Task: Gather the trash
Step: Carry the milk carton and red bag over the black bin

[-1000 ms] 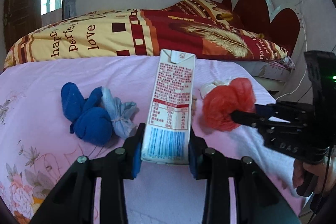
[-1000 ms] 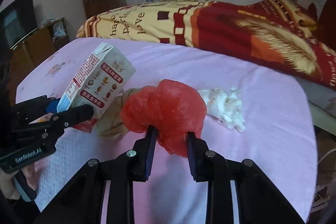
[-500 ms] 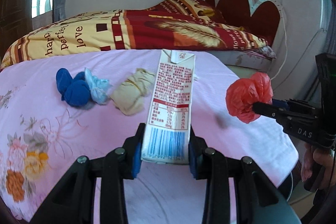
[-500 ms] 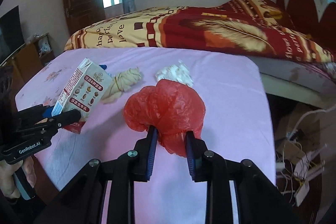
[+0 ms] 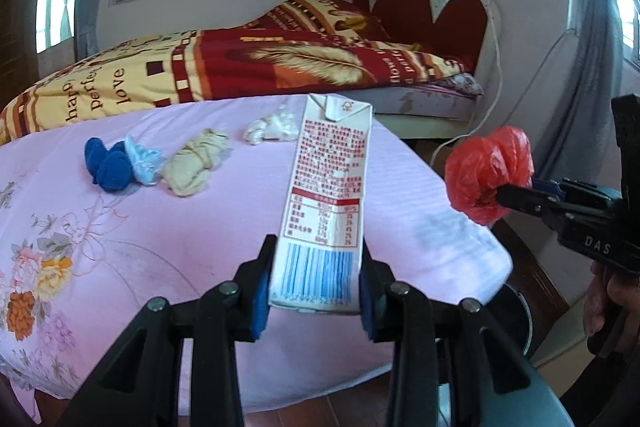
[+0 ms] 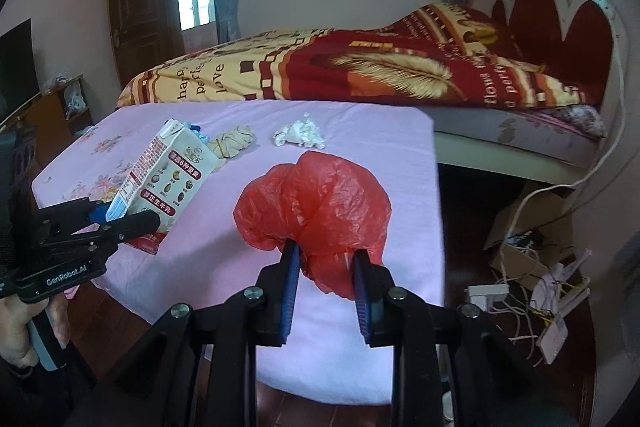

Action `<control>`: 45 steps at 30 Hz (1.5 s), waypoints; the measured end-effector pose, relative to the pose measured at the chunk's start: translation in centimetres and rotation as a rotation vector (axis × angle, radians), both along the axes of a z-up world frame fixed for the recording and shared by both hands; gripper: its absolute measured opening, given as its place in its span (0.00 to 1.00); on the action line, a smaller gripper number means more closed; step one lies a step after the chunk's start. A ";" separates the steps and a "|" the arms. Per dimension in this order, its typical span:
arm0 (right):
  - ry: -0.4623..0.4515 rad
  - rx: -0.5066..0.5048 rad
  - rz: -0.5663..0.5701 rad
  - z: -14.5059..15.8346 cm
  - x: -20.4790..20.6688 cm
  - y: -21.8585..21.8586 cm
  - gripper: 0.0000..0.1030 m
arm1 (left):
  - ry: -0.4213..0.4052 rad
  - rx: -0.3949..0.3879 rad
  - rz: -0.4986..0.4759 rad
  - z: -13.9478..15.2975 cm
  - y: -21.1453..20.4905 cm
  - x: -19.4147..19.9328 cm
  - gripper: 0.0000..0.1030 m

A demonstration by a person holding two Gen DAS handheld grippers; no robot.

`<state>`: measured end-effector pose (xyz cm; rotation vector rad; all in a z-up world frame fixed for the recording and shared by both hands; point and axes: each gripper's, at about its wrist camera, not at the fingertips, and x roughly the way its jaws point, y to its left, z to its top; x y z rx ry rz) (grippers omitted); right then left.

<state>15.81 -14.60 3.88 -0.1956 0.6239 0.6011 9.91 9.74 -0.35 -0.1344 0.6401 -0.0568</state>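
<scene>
Two pieces of trash are held in the air at the near edge of the pink cloth (image 5: 120,227). The carton (image 5: 324,203) is clamped at its barcode end by the left gripper (image 5: 312,295), jaws closed onto its sides; its long axis runs away from the camera and upward, folded top far. Red fine print and a nutrition table are carried on the face toward the camera, too small to read. In the right wrist view, Chinese lettering is seen on its front, and "GenRobot.AI" on the left gripper's body. The crumpled red bag (image 6: 316,215) is pinched by the right gripper (image 6: 325,291), jaws narrowly apart; "DAS" is printed on its body. Farther off, a blue bundle (image 5: 110,165), a beige bundle (image 5: 196,167) and a white wad (image 5: 274,129) lie on the cloth. Beyond, "happy perfect love" is written on the blanket (image 5: 240,67).
</scene>
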 end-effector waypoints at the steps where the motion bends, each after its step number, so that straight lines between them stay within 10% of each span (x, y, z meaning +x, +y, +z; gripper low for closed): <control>1: -0.002 0.003 -0.010 0.0 -0.3 -0.7 0.26 | 0.000 0.000 -0.007 0.0 -0.4 -0.2 0.36; 45: 0.074 0.015 -0.397 -4.4 -5.2 -22.5 0.26 | 0.076 0.024 -0.381 -3.0 -19.1 -0.3 0.36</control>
